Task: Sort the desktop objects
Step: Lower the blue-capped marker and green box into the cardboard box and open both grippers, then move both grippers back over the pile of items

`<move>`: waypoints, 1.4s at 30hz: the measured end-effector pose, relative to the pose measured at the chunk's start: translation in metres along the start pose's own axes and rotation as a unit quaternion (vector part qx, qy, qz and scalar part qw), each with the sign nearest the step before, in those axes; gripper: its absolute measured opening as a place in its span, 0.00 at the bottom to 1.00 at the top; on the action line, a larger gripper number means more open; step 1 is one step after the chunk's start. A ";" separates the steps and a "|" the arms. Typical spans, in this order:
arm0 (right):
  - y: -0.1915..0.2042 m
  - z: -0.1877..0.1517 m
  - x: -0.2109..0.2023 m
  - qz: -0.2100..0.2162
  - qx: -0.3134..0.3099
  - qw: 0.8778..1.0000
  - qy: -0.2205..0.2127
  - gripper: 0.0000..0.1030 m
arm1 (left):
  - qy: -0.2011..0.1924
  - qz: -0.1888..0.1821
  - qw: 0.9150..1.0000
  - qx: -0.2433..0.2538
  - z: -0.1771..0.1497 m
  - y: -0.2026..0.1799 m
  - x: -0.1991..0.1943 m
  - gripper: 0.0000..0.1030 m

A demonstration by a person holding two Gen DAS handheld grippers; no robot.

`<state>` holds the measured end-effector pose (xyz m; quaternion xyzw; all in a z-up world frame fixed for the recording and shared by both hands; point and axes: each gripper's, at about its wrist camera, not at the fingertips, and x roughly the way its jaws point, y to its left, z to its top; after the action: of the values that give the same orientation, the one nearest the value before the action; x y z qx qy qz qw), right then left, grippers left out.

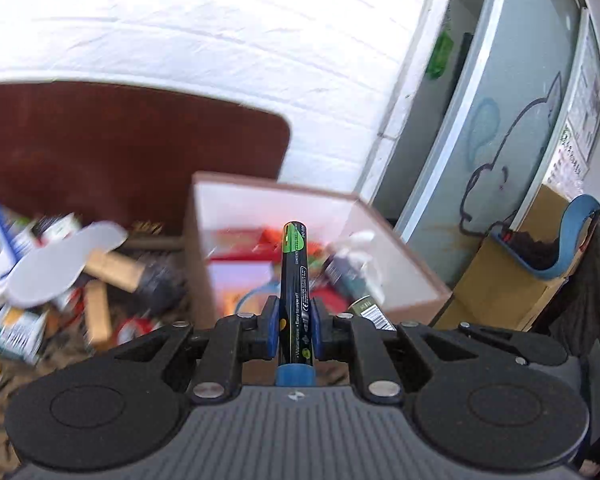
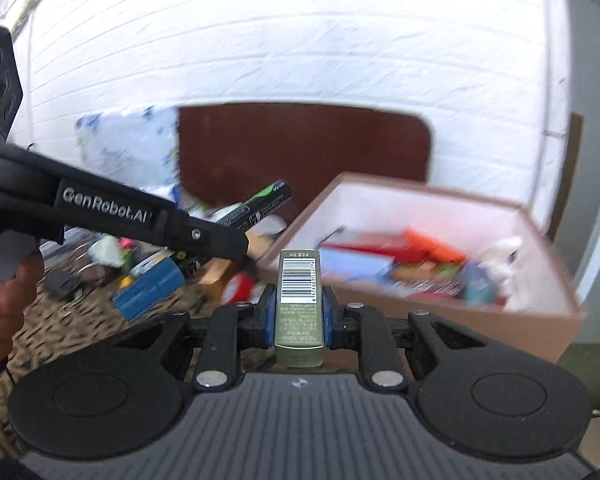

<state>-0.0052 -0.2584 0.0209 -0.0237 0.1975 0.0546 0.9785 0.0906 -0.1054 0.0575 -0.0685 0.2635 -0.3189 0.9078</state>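
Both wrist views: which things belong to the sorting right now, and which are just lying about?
In play:
- black marker, clamped in left gripper
- small green box, clamped in right gripper
- open cardboard box, partly filled

Lying about:
- grey insole
- blue box
- brown board

Count, both views:
- 2 tongs: left tongs (image 1: 295, 330), right tongs (image 2: 299, 312).
- 1 marker (image 1: 295, 280), black with green band.
- 1 small olive carton (image 2: 299, 312) with barcode.
- 1 open cardboard box (image 2: 540, 312), pale inside; contents blurred, number cannot be told.
- 1 brown board (image 1: 120, 148) at the wall.
- 1 grey insole (image 1: 64, 264).
- 1 blue box (image 2: 150, 288) on the tabletop.
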 end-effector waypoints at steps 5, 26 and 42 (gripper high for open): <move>-0.041 0.017 0.009 -0.051 0.003 0.999 -0.012 0.20 | 0.006 -0.027 1.000 -0.006 0.024 -0.017 0.042 0.14; -0.164 0.007 0.122 -0.123 -0.009 0.986 0.111 0.20 | 0.098 -0.028 0.994 -0.036 0.029 -0.030 0.206 0.19; -0.142 0.006 0.083 -0.137 -0.004 0.989 0.051 0.89 | 0.062 -0.017 0.998 0.009 0.021 -0.042 0.163 0.88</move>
<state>0.0894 -0.3905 -0.0024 -0.0569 0.2423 -0.0806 0.9652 0.1861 -0.2393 0.0165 -0.0451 0.3149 -0.3405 0.8848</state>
